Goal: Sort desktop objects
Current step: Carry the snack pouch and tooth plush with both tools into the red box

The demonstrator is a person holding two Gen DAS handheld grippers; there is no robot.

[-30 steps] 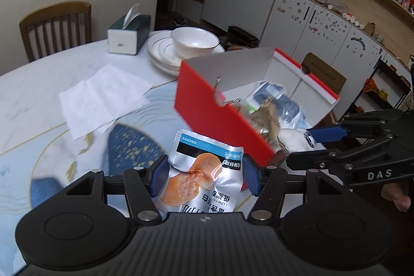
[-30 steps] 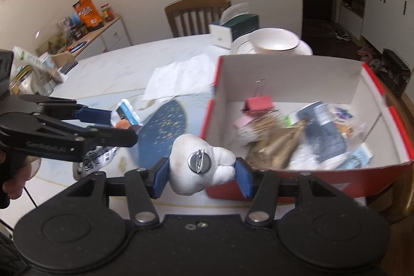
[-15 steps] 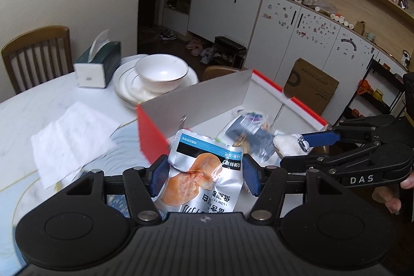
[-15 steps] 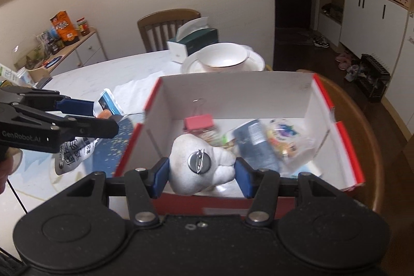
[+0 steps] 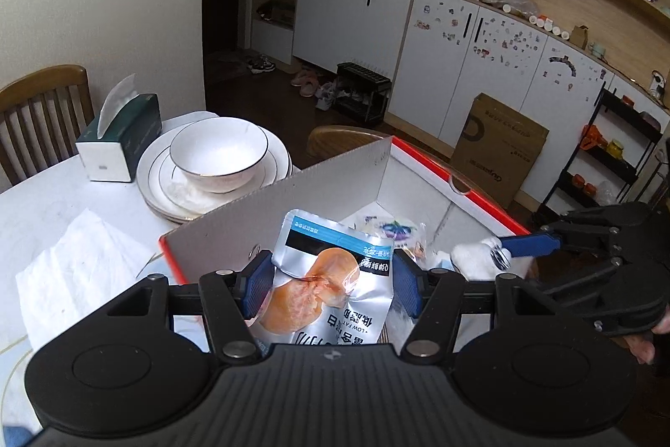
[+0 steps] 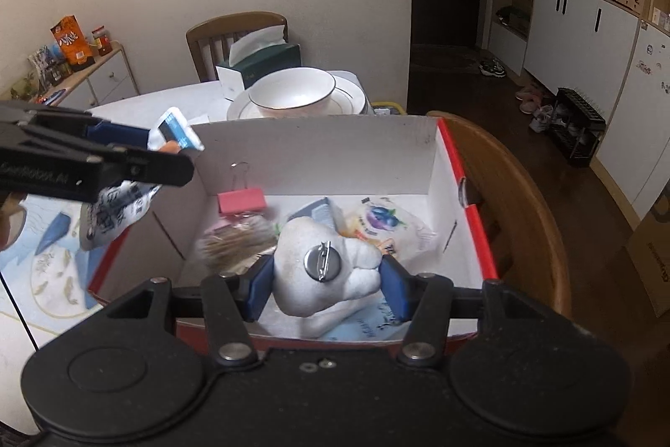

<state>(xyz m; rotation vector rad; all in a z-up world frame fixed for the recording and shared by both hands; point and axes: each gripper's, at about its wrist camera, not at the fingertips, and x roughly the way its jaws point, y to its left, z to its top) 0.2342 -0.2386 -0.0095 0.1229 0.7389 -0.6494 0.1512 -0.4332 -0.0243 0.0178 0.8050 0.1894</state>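
Observation:
My left gripper is shut on a silver snack pouch with an orange picture and holds it over the near left corner of the red cardboard box. My right gripper is shut on a white plush toy with a metal pin badge and holds it over the box's near side. The box holds a pink binder clip, a blueberry packet and other packets. Each gripper shows in the other's view: the right gripper and the left gripper.
A white bowl on stacked plates and a green tissue box stand on the table behind the red box. A white paper napkin lies at the left. Wooden chairs stand around the table.
Both grippers have moved from beside the box to over it, each still holding its item. The box now fills the view under both.

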